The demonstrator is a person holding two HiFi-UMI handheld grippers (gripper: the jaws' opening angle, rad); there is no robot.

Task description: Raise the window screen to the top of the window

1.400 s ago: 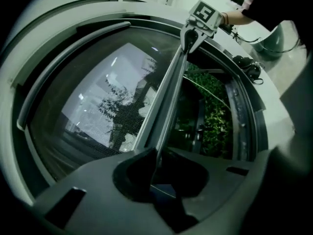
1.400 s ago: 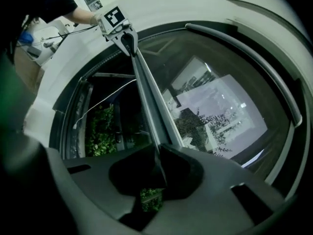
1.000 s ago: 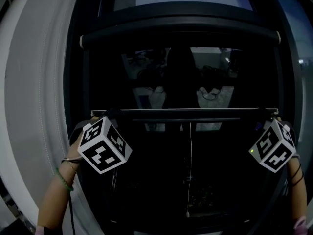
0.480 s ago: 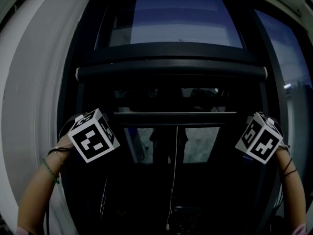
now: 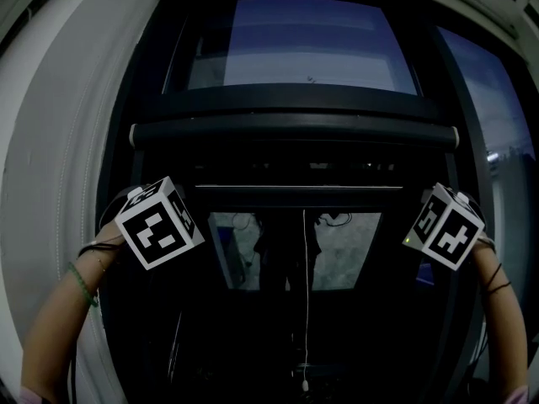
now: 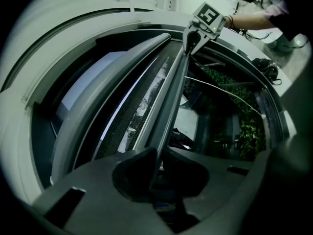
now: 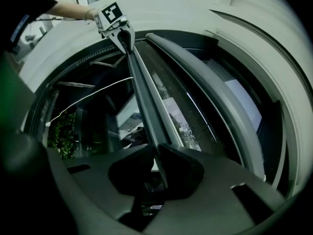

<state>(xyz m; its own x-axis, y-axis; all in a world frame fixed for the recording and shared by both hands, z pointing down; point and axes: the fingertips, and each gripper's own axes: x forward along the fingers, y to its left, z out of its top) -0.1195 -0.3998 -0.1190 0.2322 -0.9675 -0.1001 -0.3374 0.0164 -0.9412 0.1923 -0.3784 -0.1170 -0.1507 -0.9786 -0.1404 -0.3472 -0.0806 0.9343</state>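
The window screen's bottom bar lies level across the dark window, a short way below the roller housing. My left gripper is shut on the bar's left end, and my right gripper is shut on its right end. In the left gripper view the jaws pinch the bar, which runs off to the other gripper's marker cube. In the right gripper view the jaws clamp the bar the same way. Dark mesh shows between bar and housing.
A thin white pull cord hangs from the bar's middle. White window surround curves along the left side. An upper glass pane sits above the housing. Green plants show through the glass below.
Both grippers have carried the bar upward. The gap between bar and roller housing has shrunk a lot, and the head view has tilted up, so more of the upper pane shows.
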